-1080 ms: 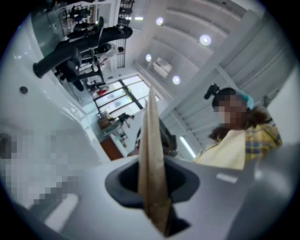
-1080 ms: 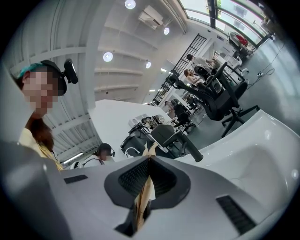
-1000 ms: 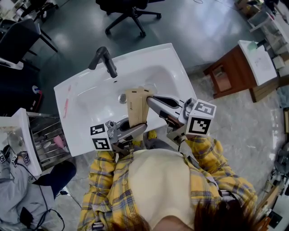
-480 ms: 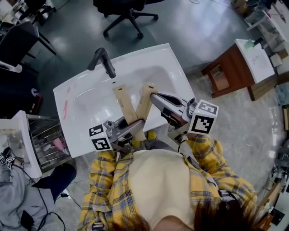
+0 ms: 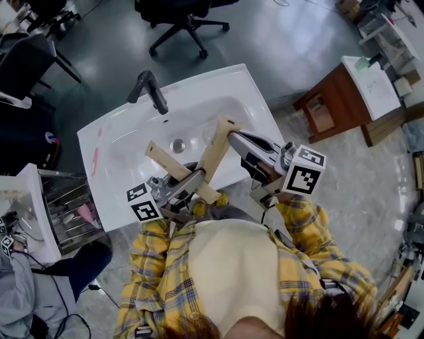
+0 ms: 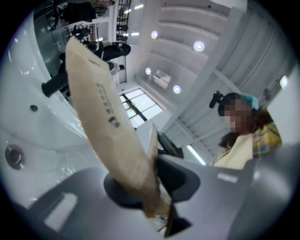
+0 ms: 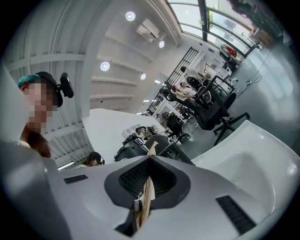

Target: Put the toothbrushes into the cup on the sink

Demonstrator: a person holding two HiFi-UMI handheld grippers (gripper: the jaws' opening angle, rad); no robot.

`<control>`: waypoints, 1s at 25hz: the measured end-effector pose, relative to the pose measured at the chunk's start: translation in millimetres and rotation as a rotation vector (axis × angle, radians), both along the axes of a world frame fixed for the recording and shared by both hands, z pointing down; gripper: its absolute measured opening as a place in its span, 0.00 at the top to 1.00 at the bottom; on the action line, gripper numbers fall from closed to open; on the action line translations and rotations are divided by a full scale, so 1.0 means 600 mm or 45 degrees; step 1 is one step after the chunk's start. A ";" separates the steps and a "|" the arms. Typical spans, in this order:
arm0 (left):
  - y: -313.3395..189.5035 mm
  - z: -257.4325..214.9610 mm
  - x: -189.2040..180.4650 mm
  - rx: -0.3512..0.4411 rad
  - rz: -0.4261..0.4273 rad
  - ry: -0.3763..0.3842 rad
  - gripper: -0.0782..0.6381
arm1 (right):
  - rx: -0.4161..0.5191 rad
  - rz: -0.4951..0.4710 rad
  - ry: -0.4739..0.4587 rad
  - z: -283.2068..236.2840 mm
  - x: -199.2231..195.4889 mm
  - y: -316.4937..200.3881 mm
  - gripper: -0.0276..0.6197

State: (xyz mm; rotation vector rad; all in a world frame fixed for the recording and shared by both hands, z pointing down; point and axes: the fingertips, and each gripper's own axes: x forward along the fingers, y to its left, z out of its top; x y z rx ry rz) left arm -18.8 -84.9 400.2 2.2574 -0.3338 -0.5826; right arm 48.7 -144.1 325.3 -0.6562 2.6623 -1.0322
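Observation:
Two long tan paper toothbrush packs cross over the white sink point(image 5: 126, 126). My left gripper point(image 5: 194, 180) is shut on one pack point(image 5: 165, 161), which slants up and to the left; its jaws have just been closing with this pack between them. In the left gripper view the pack point(image 6: 98, 108) rises up and left from between the left gripper's point(image 6: 150, 190) pads. My right gripper point(image 5: 232, 137) is shut on the other pack point(image 5: 217, 147). The right gripper view shows only that pack's thin edge point(image 7: 151, 151) in the right gripper point(image 7: 147, 185). A pink toothbrush point(image 5: 96, 157) lies on the sink's left rim. I see no cup.
A black faucet point(image 5: 151, 89) stands at the back of the basin, with the drain point(image 5: 177, 144) below it. A wire rack point(image 5: 69, 205) stands left of the sink, a wooden table point(image 5: 331, 102) to the right, and an office chair point(image 5: 179, 16) behind it.
The two packs, side by side a second ago, have swung apart into a cross. The left pack tipped to the left; the right pack and gripper shifted slightly right.

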 end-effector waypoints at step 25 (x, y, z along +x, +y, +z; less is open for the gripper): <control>-0.005 0.055 -0.054 -0.223 -0.231 -0.097 0.90 | 0.233 0.255 0.239 0.013 0.047 -0.100 0.94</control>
